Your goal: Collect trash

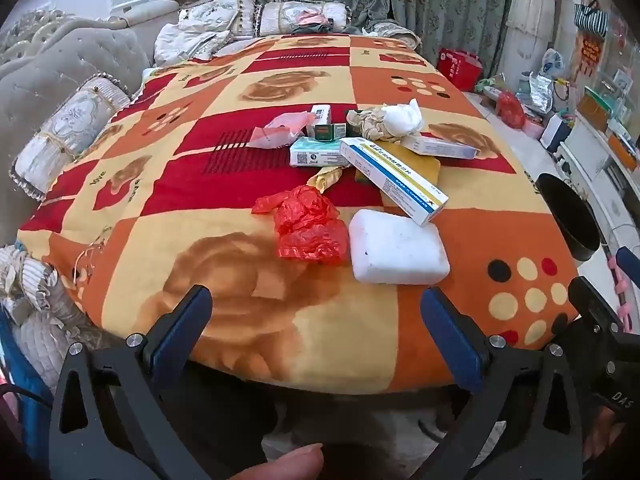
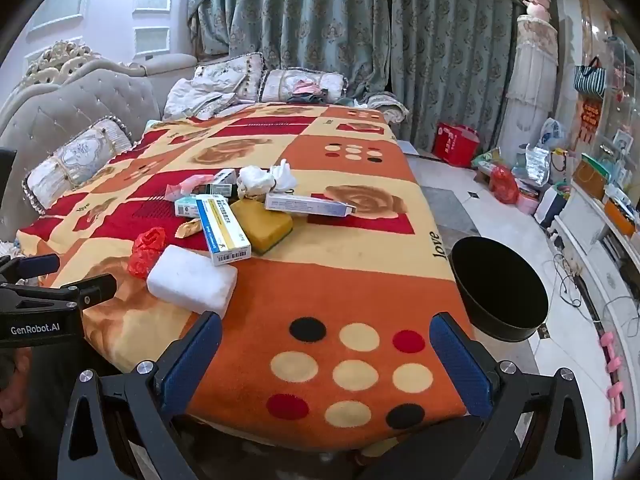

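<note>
Orange-and-red checked blanket (image 2: 360, 280) covers the table, its near half bare to the edge.

A black bin (image 2: 500, 288) stands off the right edge. Trash clusters mid-table: white foam block (image 1: 398, 246), long blue-striped box (image 1: 394, 180), yellow sponge (image 2: 264, 224), red plastic bag (image 1: 310, 228). Left gripper (image 1: 316, 320) and right gripper (image 2: 326, 348) hover wide apart, empty.

left hand-held gripper (image 1: 316, 320) wide open, right hand-held gripper (image 2: 326, 346) wide open, both angled down

Curtains (image 2: 320, 28): grey-green, patterned — drawn across the back wall.
Sofa (image 2: 76, 100): grey tufted, carved trim, cushions along it.
Floor (image 2: 460, 184): pale glossy tile — bags piled right.
</note>
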A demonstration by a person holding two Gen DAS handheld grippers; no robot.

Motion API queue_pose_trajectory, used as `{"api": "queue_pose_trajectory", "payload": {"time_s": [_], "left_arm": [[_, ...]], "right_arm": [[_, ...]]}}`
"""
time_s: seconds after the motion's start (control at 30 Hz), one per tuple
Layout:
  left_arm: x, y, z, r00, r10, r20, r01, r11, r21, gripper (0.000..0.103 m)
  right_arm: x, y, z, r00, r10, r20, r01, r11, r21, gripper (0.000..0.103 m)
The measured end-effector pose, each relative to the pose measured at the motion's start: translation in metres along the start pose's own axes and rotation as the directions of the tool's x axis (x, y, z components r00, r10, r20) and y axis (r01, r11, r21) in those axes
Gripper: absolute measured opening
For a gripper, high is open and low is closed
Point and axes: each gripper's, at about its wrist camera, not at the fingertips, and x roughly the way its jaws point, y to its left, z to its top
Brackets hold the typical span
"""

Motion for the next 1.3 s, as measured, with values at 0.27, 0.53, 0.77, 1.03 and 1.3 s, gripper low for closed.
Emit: {"api": "queue_pose_trajectory", "payload": {"time_s": [0.27, 0.53, 0.77, 1.03, 1.3], "left_arm": [[-0.0004, 0.0001, -0.0001, 1.000, 0.008, 0.001, -0.008, 1.000, 0.006, 0.103], [-0.0004, 0.0001, -0.0002, 1.000, 0.007, 0.002, -0.007, 1.000, 0.007, 0.103], [-0.0009, 0.0006, -0.0004, 1.000, 0.008, 0.004, -0.008, 1.000, 0.006, 0.103], [0.0006, -0.0057, 0.0013, 1.000, 0.010, 0.003, -0.010, 1.000, 0.006, 0.103], [0.0014, -0.0027, 0.0044, 1.000, 0.009, 0.007, -0.009, 1.000, 0.008, 0.103]], "right_arm": [[-0.0003, -0.0008, 0.0003, 1.000, -0.002, 0.002, 0.002, 1.000, -0.002, 0.103], [0.0019, -0.0017, -0.0024, 1.000, -0.003, -0.006, 0.003, 1.000, -0.001, 0.103], [0.0018, -0.0012, -0.0060, 1.000, 0.001, -0.012, -0.001, 1.000, -0.002, 0.103], [0.0046, 0.0006, -0.0005, 1.000, -0.001, -0.022, 0.001, 1.000, -0.007, 0.103], [0.0055, 0.0015, -0.0005, 1.000, -0.004, -0.028, 0.004, 1.000, -0.010, 0.103]]}}
